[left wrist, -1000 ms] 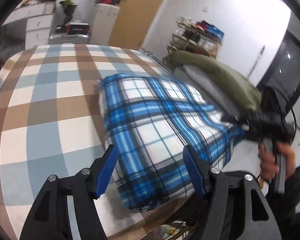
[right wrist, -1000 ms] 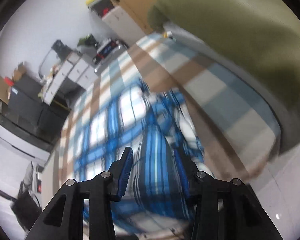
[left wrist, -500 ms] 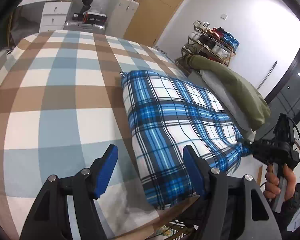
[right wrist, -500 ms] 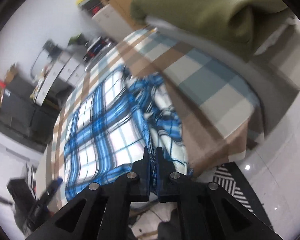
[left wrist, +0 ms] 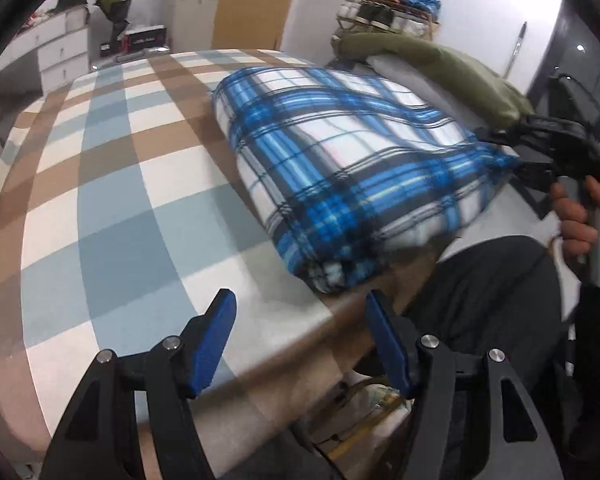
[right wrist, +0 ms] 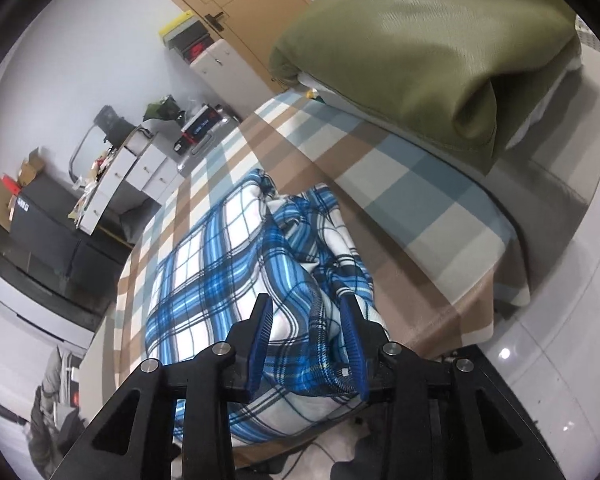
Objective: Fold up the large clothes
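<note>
A folded blue and white plaid garment (left wrist: 340, 160) lies on the checked bed (left wrist: 112, 184), near its front edge. My left gripper (left wrist: 302, 340) is open and empty, above the bed edge just short of the garment's near corner. My right gripper (right wrist: 306, 344) is open with its jaws astride a raised fold of the garment (right wrist: 240, 280); cloth lies between the pads, which stand apart. The right gripper also shows in the left wrist view (left wrist: 540, 148) at the garment's right end.
A green padded bundle (left wrist: 432, 68) on a white pillow lies at the bed's right side (right wrist: 412, 36). White drawers (left wrist: 60, 52), a shoe rack (left wrist: 388, 4) and a wooden door (right wrist: 236, 4) stand beyond. My dark trouser leg (left wrist: 480, 292) is at the bed edge.
My right gripper was shut on the garment's edge half a second ago and has opened over it. My left gripper has drawn back to the left, away from the garment.
</note>
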Available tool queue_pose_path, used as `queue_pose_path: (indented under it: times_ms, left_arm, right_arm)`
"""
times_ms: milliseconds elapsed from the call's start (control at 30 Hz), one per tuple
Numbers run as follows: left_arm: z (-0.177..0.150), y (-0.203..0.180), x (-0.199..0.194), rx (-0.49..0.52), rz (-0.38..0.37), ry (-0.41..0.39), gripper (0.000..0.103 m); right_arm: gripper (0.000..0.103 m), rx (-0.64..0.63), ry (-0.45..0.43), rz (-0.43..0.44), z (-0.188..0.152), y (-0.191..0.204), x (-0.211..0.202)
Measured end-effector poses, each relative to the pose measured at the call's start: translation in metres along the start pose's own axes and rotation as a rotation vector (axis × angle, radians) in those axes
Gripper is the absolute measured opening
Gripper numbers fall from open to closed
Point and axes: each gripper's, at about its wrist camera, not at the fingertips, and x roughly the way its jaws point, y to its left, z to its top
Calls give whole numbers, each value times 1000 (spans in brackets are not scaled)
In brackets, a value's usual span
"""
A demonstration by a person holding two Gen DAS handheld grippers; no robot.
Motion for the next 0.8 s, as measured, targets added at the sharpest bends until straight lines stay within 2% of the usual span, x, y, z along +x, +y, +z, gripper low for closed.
queue_pose_path:
  times_ms: [133,267,300,367,467,533,633,700,800]
  left_arm:
    - [19,7,-20,-83,-40,-125,62]
    - [44,15,-12,-192,-68,-214,62]
    - [46,13,-8,-201,-51,-225,62]
    - [47,3,10,-159,16,-182,62]
    - [36,-12,32,-41,113,-58,63]
    - [32,-10,29,-62,91,-55,63]
    - [39,10,25,-205,-15,-57,62]
    - [44,18,26,-266,-31,-70,62]
    - [51,21,28,-300,-41,-78,62]
  right_arm:
    - [46,-12,-23,15,0,3,-4]
    - [47,-24,-19,20,-2,8,-2]
    - [47,-27,-12,19,-3,9,-1]
    - [47,-41,-6,11,-5,10,0]
    - [53,-51,-6,3,-6,7,-1]
    - [57,-40,6,-39,-4,2,3]
    - [57,31,38,-34,1,-11,13]
    - [57,60,53,-28,5,-14,19]
    - [60,66,71,-15,10,-13,30]
